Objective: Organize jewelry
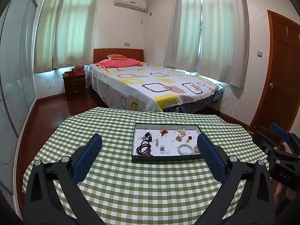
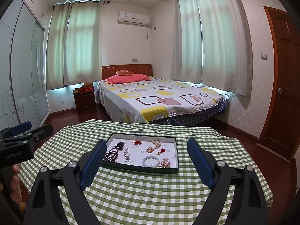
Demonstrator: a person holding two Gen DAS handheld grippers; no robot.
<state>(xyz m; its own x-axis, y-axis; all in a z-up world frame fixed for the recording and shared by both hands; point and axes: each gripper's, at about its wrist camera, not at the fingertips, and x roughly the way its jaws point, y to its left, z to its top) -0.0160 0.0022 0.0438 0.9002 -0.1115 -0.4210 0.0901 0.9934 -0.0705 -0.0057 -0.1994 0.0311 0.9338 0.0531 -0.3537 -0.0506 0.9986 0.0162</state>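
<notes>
Both claws sit nearest the lens, each spread wide with nothing between its blue ribbed pads: the left claw (image 1: 150, 156) and the right claw (image 2: 147, 162) hang above the near part of the bench (image 1: 116, 191), short of the tray (image 2: 169, 170).

Jewelry lies inside the tray, all pieces apart from one another on its white floor. Toward the tray's near left corner: a coil of dark red beads (image 2: 111, 156). Behind it, a black bead string (image 2: 120, 145). At the tray's middle front, a pale smooth bangle (image 2: 151, 161), rigid and round; just to its right, a loose heap of pinkish beads (image 2: 165, 163). Small red knotted charms (image 2: 137, 142) lie toward the far wall, with pale clusters to their right. Smaller metal pieces near the middle are too fine to identify.

The tray is shallow, rectangular, dark green outside, and rests flat on a green-and-white checked cloth covering the bench. Judgement: this layout fits either pieces already sorted or pieces awaiting sorting; the pictures do not settle which. Wide-spread claws suit an approach or a withdrawal equally.

Beyond the tray stands a bed (image 1: 150, 86) with a patterned sheet.
</notes>
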